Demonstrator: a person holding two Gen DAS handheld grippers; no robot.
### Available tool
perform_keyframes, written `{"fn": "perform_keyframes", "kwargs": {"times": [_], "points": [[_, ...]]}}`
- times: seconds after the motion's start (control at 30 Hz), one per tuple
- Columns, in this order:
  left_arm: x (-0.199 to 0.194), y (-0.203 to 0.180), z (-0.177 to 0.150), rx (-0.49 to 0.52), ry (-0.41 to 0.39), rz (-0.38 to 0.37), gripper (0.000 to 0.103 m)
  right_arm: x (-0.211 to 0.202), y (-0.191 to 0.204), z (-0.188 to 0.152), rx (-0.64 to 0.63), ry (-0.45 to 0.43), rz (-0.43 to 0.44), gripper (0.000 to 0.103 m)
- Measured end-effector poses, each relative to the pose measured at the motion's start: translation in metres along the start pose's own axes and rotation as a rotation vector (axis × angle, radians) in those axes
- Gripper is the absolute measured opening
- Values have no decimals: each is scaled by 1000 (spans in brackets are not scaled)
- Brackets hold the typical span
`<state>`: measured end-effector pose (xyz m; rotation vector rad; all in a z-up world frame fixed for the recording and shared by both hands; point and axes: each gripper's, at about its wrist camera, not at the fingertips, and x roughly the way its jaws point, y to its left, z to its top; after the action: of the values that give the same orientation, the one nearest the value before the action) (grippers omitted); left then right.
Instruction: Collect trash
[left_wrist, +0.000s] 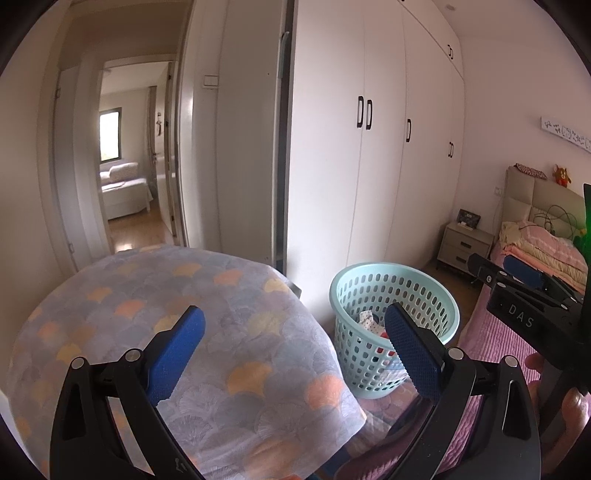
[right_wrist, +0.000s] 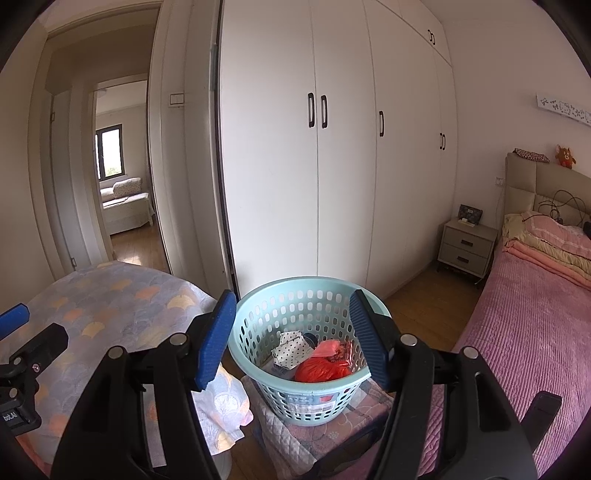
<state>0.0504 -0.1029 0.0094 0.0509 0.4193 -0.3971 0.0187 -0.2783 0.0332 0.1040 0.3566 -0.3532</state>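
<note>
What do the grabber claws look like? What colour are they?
Each gripper, left and right, has black angular arms with silver round bolts and two flat blue pads with a bumpy grid texture. White letters "DAS" mark the right one's black body, seen from the left camera. No cables or sleeves show.

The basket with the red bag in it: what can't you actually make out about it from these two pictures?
- Basket bottom, right wrist view: hidden under the red bag and spotted cloth.
- Label on its front: too small to read.
- Left wrist view: the left gripper finger covers most of the contents.
- What the basket stands on: only a quilted cover shows.
</note>
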Motion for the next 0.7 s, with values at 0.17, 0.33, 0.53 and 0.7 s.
{"fn": "perform_keyframes", "kwargs": {"times": [0.17, 0.33, 0.53, 0.7], "points": [[-2, 0, 0, -6, 1, 0, 95, -3, 2, 0, -4, 0, 3, 60], [-5, 3, 0, -11, -1, 3, 95, -7, 3, 1, -9, -6, 2, 60], [-13, 4, 0, -8, -10, 8, 95, -13, 4, 3, -5, -7, 8, 60], [-30, 9, 1, -15, -29, 18, 95, -24, 12, 7, -8, -14, 17, 60]]}}
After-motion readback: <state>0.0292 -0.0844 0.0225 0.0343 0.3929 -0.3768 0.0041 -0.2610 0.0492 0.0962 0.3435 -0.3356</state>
